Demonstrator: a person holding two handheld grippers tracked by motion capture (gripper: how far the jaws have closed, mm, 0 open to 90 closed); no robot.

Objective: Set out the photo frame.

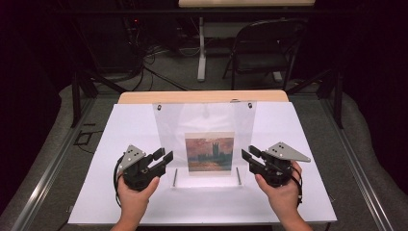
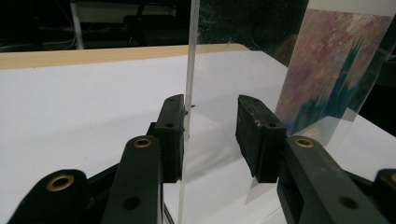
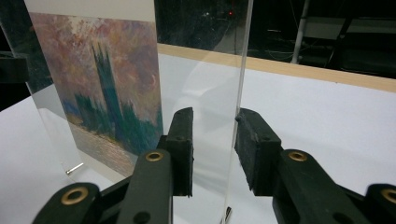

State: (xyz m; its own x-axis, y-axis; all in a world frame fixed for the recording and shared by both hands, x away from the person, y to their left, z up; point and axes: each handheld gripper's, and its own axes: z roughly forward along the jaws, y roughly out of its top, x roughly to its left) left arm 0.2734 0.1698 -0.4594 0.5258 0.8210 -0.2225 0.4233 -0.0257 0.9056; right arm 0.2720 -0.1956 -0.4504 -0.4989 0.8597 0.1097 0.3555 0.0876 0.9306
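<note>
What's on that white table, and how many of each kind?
Clear acrylic frame: 1
Painting print: 1
Metal pins at the frame's foot: 2
Hand-held tool, left tool and right tool: 2
Total: 6

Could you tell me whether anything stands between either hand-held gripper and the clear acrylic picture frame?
Nothing visible does. The left hand-held gripper straddles the clear acrylic picture frame at its left edge, the right hand-held gripper at its right edge; both sets of jaws stand open around the panel.
</note>
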